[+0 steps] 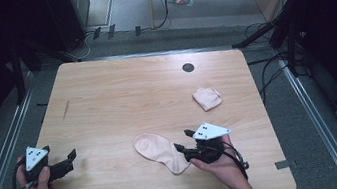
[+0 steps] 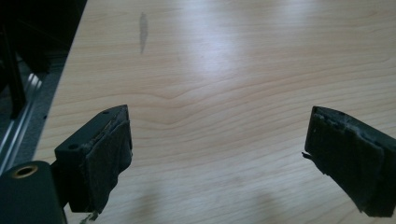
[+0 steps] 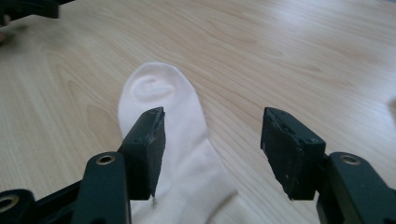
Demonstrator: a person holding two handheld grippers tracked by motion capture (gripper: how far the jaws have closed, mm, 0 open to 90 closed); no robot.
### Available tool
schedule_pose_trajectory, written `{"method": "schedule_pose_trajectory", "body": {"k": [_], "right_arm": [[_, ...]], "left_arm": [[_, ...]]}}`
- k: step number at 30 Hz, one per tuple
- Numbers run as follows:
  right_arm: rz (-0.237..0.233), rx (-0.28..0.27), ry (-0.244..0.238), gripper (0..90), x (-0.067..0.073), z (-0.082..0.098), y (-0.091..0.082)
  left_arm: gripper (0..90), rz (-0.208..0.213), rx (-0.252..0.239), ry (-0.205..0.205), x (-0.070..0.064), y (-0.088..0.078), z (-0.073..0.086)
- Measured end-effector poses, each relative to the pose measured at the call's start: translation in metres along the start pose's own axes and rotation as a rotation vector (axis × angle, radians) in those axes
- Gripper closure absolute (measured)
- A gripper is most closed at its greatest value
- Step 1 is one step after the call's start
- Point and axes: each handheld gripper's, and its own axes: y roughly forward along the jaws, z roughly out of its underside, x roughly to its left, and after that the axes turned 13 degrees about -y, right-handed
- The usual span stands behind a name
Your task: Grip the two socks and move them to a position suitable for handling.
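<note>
So the wooden table [image 1: 121, 96] is taking up most of the scene, and a pale pink sock [image 1: 161, 151] is lying flat on it near the front edge, a bit right of the middle. A second, folded-up sock [image 1: 207, 98] is sitting well apart from it, further back on the right.

The right gripper [image 1: 183, 140] is hovering just beside the flat sock's narrow end. Its jaws are standing apart, nothing pinched. In the right gripper view the sock [image 3: 173, 140] is running under the left pad [image 3: 156, 149], while the other pad [image 3: 282, 149] is hanging over bare wood. I can't tell if the left one is actually touching the fabric.

The left gripper [image 1: 67, 157] is sitting way over by the table's left edge, jaws spread wide over bare wood and holding nothing.
</note>
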Motion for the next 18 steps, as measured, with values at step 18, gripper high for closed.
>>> {"method": "schedule_pose_trajectory", "body": {"k": [18], "right_arm": [[0.133, 0.079, 0.297, 50.5, 0.013, 0.033, -0.023]], "left_arm": [[16.0, 0.222, 0.055, 0.069, -0.103, 0.024, -0.012]]}}
